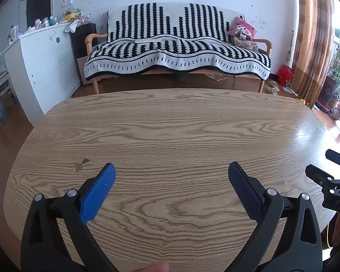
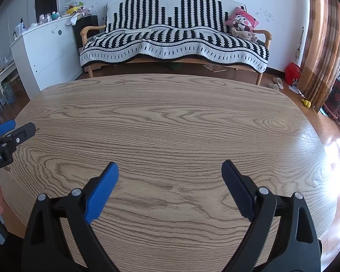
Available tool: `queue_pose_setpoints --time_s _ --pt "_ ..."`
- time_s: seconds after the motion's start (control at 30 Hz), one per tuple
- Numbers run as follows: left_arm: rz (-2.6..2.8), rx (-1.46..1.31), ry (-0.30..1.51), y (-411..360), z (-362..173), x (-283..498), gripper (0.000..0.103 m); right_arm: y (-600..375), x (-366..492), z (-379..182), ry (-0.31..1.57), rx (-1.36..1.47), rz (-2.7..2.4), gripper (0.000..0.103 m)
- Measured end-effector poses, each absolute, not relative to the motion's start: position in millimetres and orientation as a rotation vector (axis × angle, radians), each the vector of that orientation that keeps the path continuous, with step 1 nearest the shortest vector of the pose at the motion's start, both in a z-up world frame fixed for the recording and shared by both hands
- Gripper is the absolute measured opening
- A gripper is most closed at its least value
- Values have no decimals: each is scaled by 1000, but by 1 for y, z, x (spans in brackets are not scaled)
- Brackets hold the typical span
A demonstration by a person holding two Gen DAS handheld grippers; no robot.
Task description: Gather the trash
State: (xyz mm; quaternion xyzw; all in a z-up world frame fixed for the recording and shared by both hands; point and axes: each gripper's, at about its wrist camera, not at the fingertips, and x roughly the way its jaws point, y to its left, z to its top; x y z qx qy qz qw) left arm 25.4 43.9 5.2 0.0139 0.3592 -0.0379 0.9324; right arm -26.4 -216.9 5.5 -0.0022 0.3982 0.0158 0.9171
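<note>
My left gripper (image 1: 171, 170) is open and empty, held above the near part of a wooden oval table (image 1: 170, 122). My right gripper (image 2: 170, 168) is open and empty too, over the same table (image 2: 170, 117). The right gripper shows at the right edge of the left wrist view (image 1: 335, 181). The left gripper shows at the left edge of the right wrist view (image 2: 9, 133). No trash shows on the table top. A small brown stain (image 1: 81, 164) marks the wood left of my left gripper.
Behind the table stands a sofa (image 1: 176, 45) under a black-and-white blanket, with a pink cushion (image 1: 242, 30). A white cabinet (image 1: 45, 59) with clutter on top is at the left. Curtains (image 1: 312, 40), a red bag (image 1: 285, 74) and slippers (image 1: 273, 87) are at the right on the floor.
</note>
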Motion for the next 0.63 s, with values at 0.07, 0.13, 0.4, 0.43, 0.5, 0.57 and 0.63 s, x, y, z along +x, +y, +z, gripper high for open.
queue_pose_setpoints --time_s 0.07,0.13,0.4,0.43,0.5,0.57,0.63 --pt "-84 17 741 46 5 26 96 -215 -26 5 818 -4 32 89" --pt "-95 2 744 48 6 28 96 -217 -27 5 818 -3 32 89" --pt "-83 -2 738 52 8 30 96 -221 -29 6 818 -6 33 89" --pt "-80 2 736 52 9 31 96 -223 -28 6 818 -6 33 89" --pt "-74 9 736 52 9 31 96 -221 -29 5 817 -7 33 89" --pt "-73 8 738 53 9 32 96 -222 -29 5 818 -6 33 89" --pt "-75 7 744 53 9 33 96 -223 -29 6 818 -7 33 90"
